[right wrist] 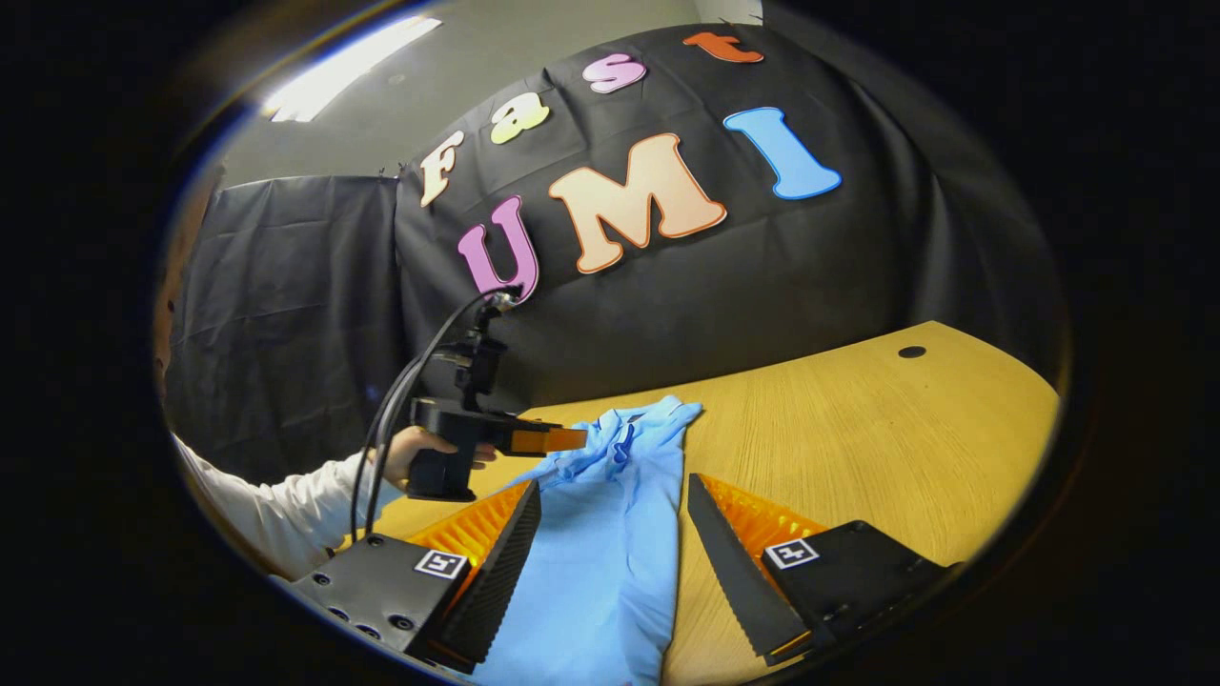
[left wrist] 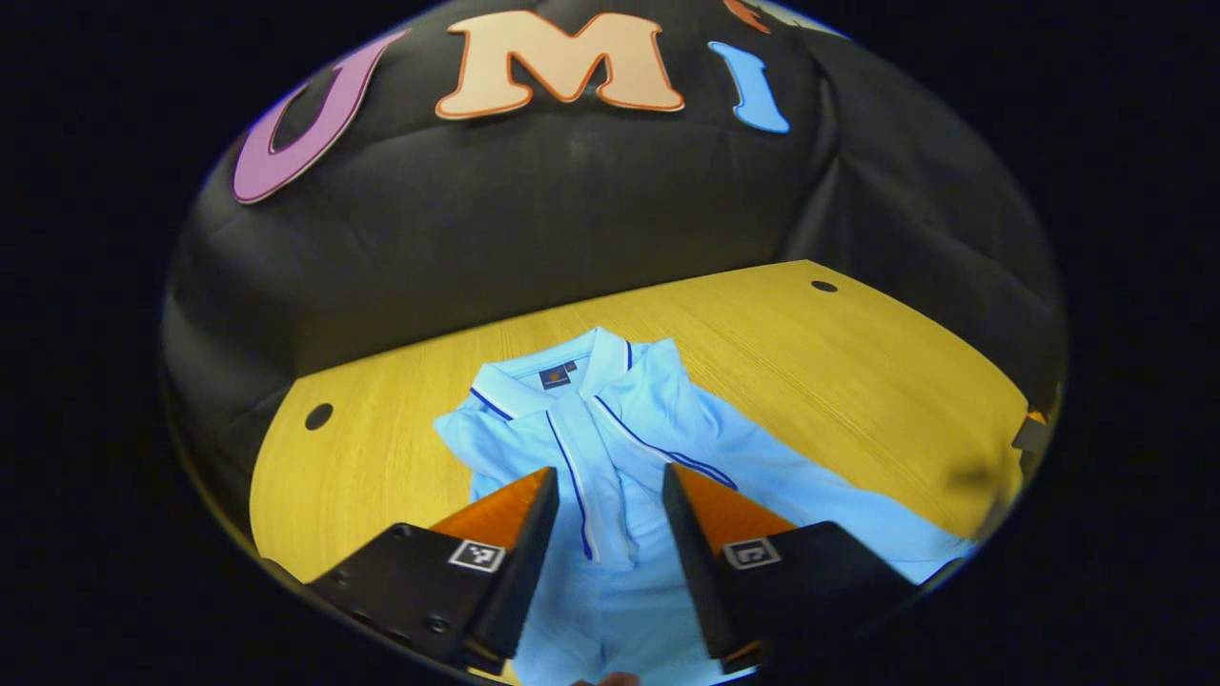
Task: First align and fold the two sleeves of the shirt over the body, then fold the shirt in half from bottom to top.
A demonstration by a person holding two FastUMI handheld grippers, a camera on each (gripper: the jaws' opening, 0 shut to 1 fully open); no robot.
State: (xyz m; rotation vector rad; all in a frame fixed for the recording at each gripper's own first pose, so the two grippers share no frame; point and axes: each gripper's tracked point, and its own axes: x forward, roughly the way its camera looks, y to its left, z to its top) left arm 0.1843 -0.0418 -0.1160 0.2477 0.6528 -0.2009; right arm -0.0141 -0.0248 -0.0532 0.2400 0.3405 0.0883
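A light blue polo shirt (left wrist: 610,419) lies face up on the yellow wooden table (left wrist: 839,381), with its collar toward the far wall. One sleeve spreads out to the right (left wrist: 820,486) in the left gripper view. My left gripper (left wrist: 610,472) hovers open over the shirt's button placket, nothing between its fingers. In the right gripper view the shirt (right wrist: 610,534) runs away from me as a narrow strip. My right gripper (right wrist: 613,482) stands open over it, one finger on either side of the cloth. A hand in a white sleeve holds the left gripper (right wrist: 548,439) just above the shirt's far end.
The table (right wrist: 858,448) has a round cable hole at the far right (right wrist: 911,352) and two holes (left wrist: 318,415) (left wrist: 823,286) near its back corners. The black cloth wall stands close behind the table's far edge. Bare wood lies to the right of the shirt.
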